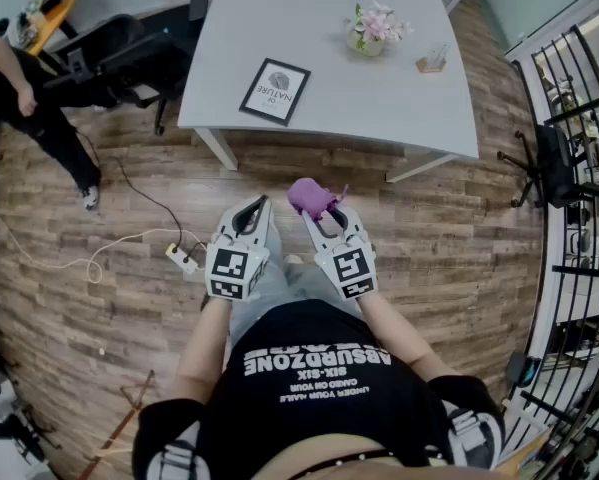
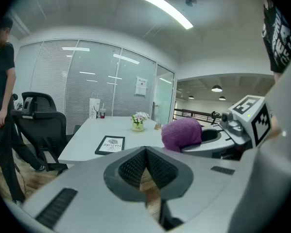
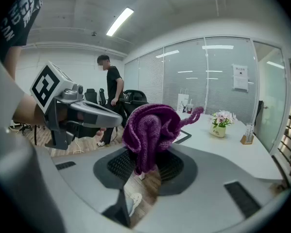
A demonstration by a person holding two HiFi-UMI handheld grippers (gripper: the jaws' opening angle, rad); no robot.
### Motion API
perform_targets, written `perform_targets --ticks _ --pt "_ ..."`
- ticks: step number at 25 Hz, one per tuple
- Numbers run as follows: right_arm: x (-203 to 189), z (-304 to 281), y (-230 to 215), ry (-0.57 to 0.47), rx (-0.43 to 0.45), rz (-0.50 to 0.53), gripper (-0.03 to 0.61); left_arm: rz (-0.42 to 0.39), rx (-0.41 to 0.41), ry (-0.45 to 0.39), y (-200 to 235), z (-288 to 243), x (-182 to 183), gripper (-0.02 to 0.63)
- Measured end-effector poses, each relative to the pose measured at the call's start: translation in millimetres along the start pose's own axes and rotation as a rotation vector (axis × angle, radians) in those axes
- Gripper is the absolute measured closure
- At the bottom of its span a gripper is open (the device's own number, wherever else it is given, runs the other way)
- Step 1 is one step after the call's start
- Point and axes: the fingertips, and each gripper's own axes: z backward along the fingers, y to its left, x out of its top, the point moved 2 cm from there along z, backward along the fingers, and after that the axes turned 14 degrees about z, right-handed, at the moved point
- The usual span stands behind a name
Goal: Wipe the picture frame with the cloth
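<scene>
Head view puts the single picture frame (image 1: 275, 91) flat on the white table (image 1: 329, 118), close to its near left corner. The frame's long axis runs roughly away from the person, with the far end leaning a little to the right. It lies ahead of both grippers and well apart from them, with bare wooden floor and the table edge between. The one cloth (image 1: 312, 197), a purple bunched knit, is pinched in the right gripper (image 1: 324, 213). That gripper's own view shows its jaws closed on a lower fold while the rest of the cloth (image 3: 150, 130) bulges above them. From there the frame sits forward and somewhat to the left, so the reach looks likely to angle leftward across the table's near edge. The left gripper (image 1: 254, 206) is held beside the right one and more directly in line with the frame. In the left gripper view its jaw tips meet with nothing between them, and the frame (image 2: 110, 144) shows straight ahead. Counted: one frame, one cloth, two grippers, one table and one small pot of flowers (image 1: 369, 30) far across it.
</scene>
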Motion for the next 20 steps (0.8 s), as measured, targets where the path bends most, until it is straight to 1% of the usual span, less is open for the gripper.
perform_targets --ticks 5,10,16,20 --pt "-3 16 8 0.006 0.012 -0.005 0.456 -0.007 -0.012 0.007 -15 10 -4 0.598" --pt "-4 21 6 -0.005 0.011 -0.011 0.456 -0.023 -0.017 0.015 -24 8 -3 0.598" --pt "-8 15 -7 0.009 -0.022 -0.037 0.456 -0.023 -0.015 0.025 -19 -2 1 0.598" --pt "-9 1 -18 0.018 -0.037 -0.052 0.456 -0.016 -0.006 0.037 -5 -14 5 0.598"
